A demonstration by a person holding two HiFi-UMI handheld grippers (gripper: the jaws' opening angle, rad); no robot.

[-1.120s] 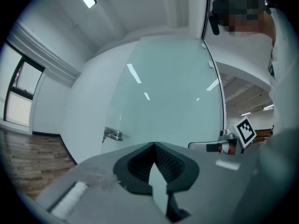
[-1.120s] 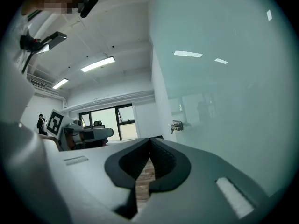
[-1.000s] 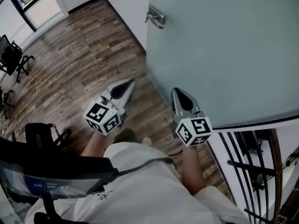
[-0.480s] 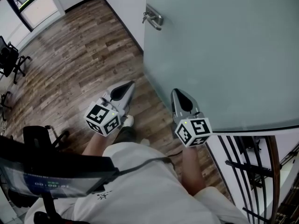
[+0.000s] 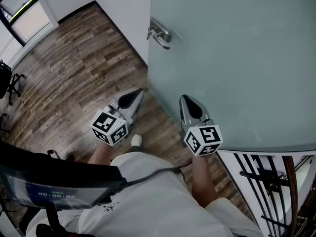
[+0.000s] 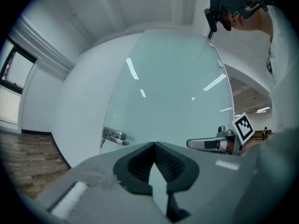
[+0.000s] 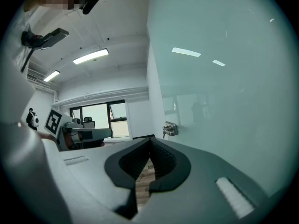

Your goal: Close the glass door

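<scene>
The frosted glass door (image 5: 237,58) fills the upper right of the head view, with its metal lever handle (image 5: 160,33) near its left edge. My left gripper (image 5: 138,91) is shut and holds nothing; it points past the door's free edge, over the floor. My right gripper (image 5: 185,98) is also shut and empty, close beside the glass face; whether it touches I cannot tell. In the left gripper view the door (image 6: 177,87) and handle (image 6: 114,137) lie ahead of the left gripper (image 6: 154,144). In the right gripper view the glass (image 7: 224,78) runs along the right gripper's (image 7: 150,140) right side, with the handle (image 7: 169,129) further ahead.
Wood plank floor (image 5: 74,63) spreads to the left. A white wall (image 5: 123,4) stands behind the door's edge. A black metal railing (image 5: 266,181) is at lower right. An office chair (image 5: 7,85) stands at far left, and a window (image 5: 22,6) is at top left.
The door's free edge and handle have shifted left and nearer in the head view. Both grippers have advanced with the person, whose shoe has come into view below; both jaws stayed shut.
</scene>
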